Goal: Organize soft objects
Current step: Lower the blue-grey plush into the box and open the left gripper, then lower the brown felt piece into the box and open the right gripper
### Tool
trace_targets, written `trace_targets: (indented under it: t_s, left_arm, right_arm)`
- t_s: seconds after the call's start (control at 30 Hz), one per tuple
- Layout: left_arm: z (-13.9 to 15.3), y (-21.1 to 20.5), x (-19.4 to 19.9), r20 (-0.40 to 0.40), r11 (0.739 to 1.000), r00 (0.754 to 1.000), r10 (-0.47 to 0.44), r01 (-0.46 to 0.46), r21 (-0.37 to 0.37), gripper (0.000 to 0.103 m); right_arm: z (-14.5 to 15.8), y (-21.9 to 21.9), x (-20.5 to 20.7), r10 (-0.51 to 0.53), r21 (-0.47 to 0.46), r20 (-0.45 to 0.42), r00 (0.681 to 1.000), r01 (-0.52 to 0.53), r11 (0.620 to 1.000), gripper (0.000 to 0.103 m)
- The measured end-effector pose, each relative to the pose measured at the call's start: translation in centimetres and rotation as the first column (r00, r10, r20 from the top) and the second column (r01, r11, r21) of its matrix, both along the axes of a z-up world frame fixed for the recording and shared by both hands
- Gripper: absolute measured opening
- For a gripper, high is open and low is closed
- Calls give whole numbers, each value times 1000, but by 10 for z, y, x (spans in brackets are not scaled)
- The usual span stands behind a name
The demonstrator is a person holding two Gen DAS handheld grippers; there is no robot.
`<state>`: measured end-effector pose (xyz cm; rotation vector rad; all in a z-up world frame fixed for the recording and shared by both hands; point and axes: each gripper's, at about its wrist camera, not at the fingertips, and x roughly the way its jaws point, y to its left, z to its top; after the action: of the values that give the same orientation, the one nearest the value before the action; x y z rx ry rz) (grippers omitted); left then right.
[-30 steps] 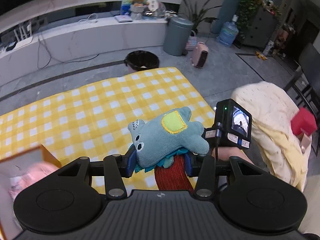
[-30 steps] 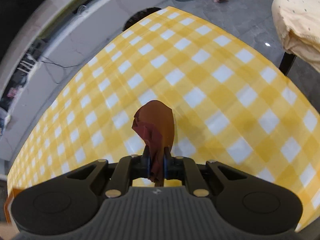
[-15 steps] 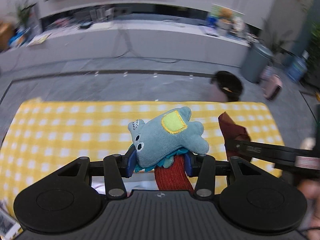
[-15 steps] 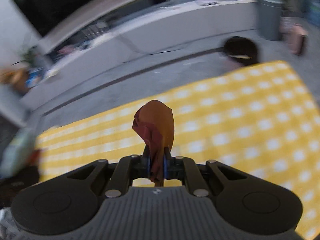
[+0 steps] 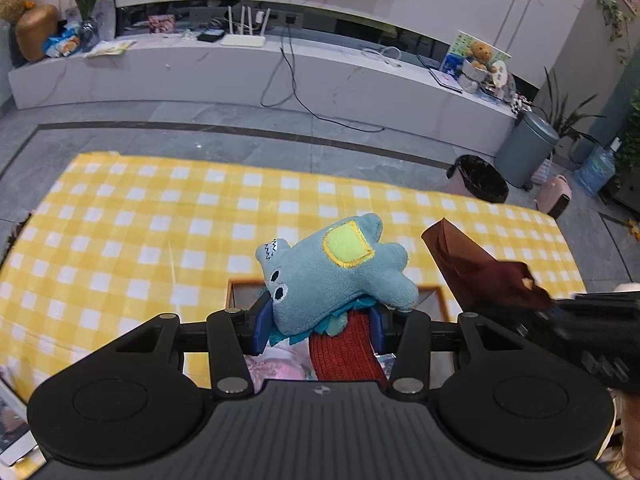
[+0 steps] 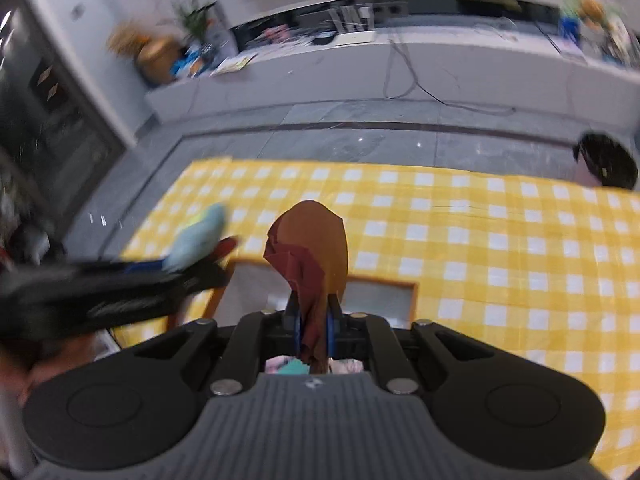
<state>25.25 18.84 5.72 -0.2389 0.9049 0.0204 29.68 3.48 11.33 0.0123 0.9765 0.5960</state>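
Nearest the left wrist camera, the left gripper is clamped on a light blue plush animal toy with a yellow patch and stitched zigzag mouth; its blue pads press the toy's sides, and a ribbed red knitted piece hangs between the jaws beneath it. No readable brand or lettering shows on the toy or on either gripper body, only a small round emblem too tiny to make out.

The right gripper is pinched nearly together on a crumpled brown and maroon piece of thin cloth, which stands up from the jaws. In the left view this gripper comes in from the right edge, blurred, with the cloth pointing up and left, just beside the plush toy. Both grippers tilt downward toward the table.

Directly below both sits an open wooden-rimmed box, with pink and teal soft items visible inside. The box rests on a yellow and white checked tablecloth.

Beyond the table lie the grey tiled floor, a round black-lined waste bin and a grey-green pedal bin. Farthest is a long white marble-look media shelf carrying a white router with antennas; print on the items there is too small to read.
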Motion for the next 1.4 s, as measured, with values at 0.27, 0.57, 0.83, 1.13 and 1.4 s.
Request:
trace_targets:
  t_s: [0.27, 0.57, 0.83, 1.13, 1.4]
  left_arm:
    - [-71, -6, 3, -81, 997, 995, -65, 68, 26, 53]
    - [-104, -26, 7, -80, 984, 996, -46, 59, 171, 64]
    - [-102, -22, 8, -59, 984, 998, -21, 31, 173, 95]
    - [-88, -19, 0, -70, 988, 998, 5, 6, 155, 97]
    - [-72, -25, -23, -3, 984, 999, -35, 35, 175, 97]
  right_arm:
    - [-34, 25, -72, 197, -218, 40, 980, -184, 959, 9]
    - [-77, 36, -79, 254, -337, -21, 967, -246, 909, 9]
    - [-84, 43, -78, 258, -358, -24, 966, -249, 900, 9]
    - [-98, 62, -81, 293, -408, -39, 955, -283, 868, 9]
    - [-132, 79, -103, 438, -478, -106, 893, -432, 765, 18]
